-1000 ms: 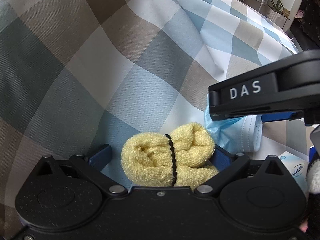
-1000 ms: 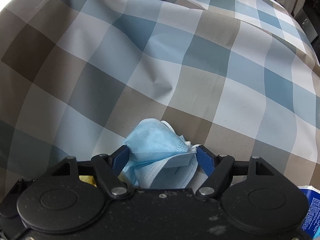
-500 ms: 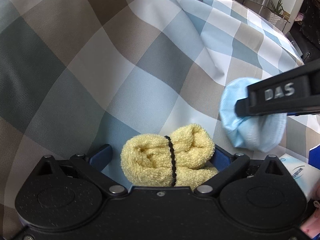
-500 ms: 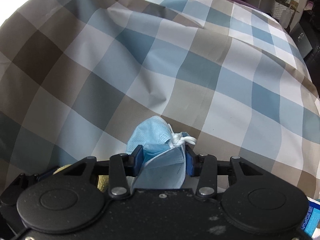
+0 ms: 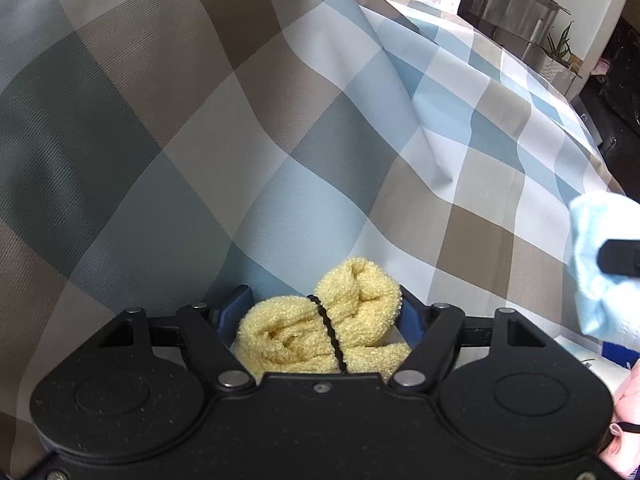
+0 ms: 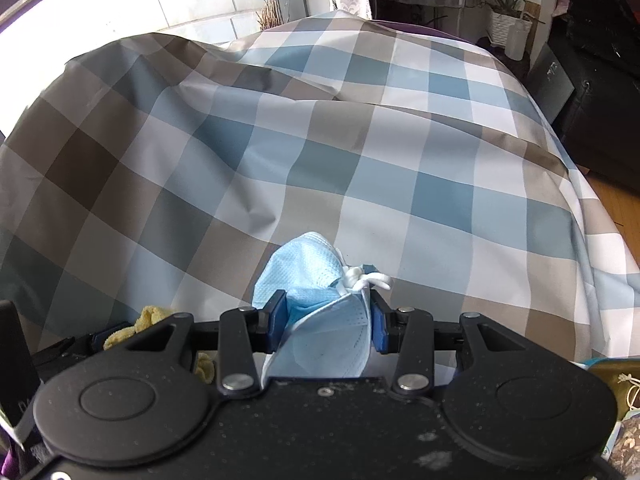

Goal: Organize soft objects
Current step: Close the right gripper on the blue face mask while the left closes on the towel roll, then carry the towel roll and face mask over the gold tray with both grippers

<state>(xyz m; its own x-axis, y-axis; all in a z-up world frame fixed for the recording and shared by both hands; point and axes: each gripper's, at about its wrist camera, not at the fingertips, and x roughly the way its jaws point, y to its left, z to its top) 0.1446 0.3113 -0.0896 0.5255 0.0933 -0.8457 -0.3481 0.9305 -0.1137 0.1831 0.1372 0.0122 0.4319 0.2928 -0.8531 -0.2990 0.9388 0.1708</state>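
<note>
A rolled yellow towel point(image 5: 360, 300) bound by a black band point(image 5: 328, 330) lies on the checked cloth point(image 5: 280, 140). My left gripper point(image 5: 320, 304) is closing around it, and its blue pads press the roll's two sides, bulging it upward. My right gripper point(image 6: 326, 308) is shut on a crumpled light blue face mask point(image 6: 304, 268) and holds it above the cloth. In the left wrist view the mask point(image 5: 592, 240) hangs at the right edge. The towel's edge point(image 6: 148, 314) shows at the lower left of the right wrist view.
The checked cloth point(image 6: 360, 140) covers a broad, humped surface with folds. A white and blue packet point(image 5: 580, 354) lies at the right, beside a person's hand point(image 5: 628, 400). Beyond the cloth's far edge are a potted plant point(image 6: 508, 28), dark furniture point(image 6: 592, 100) and wooden floor point(image 6: 616, 208).
My right gripper closed on the face mask, lifted it off the cloth and carried it rightward away from the towel. My left gripper's pads came in against the towel roll.
</note>
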